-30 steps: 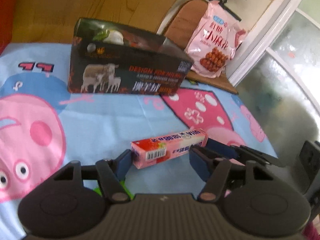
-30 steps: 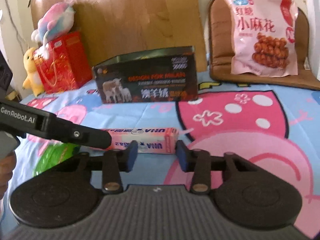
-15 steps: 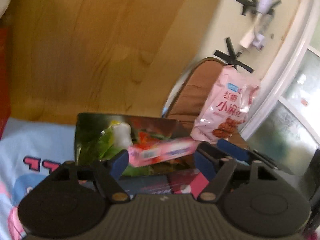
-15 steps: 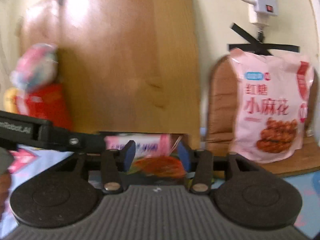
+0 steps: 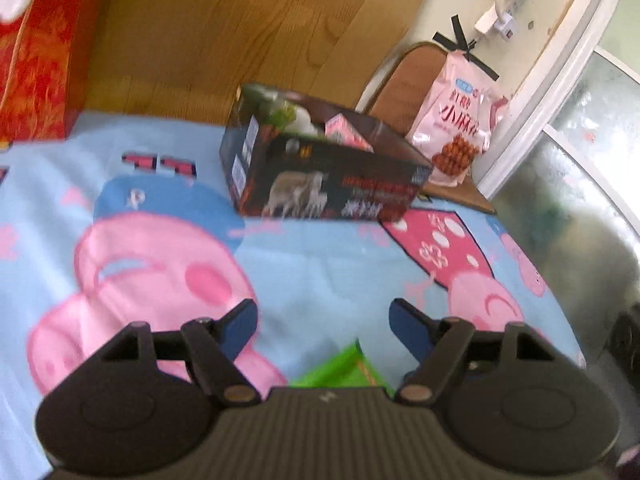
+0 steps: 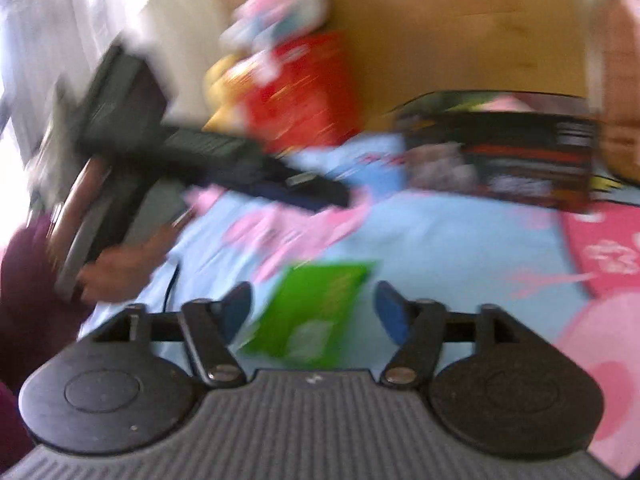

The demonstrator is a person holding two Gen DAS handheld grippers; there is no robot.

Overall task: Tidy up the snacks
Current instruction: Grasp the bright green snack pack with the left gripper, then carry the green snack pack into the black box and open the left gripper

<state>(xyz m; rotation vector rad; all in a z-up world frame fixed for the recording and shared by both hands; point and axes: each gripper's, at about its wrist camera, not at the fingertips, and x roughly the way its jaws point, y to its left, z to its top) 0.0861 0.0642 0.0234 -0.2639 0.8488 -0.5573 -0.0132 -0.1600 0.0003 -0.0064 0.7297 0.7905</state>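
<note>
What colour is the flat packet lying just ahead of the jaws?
Bright green packet, clearest in the right wrist view.

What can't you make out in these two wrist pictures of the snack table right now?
- Green snack packet: in the left wrist view its near half is hidden behind the gripper body; in the right wrist view motion blur smears its print.
- Dark open cardboard box: its contents are mostly hidden by its front wall; only the tops show.
- Plush toys, right wrist view: blurred beyond telling.
</note>
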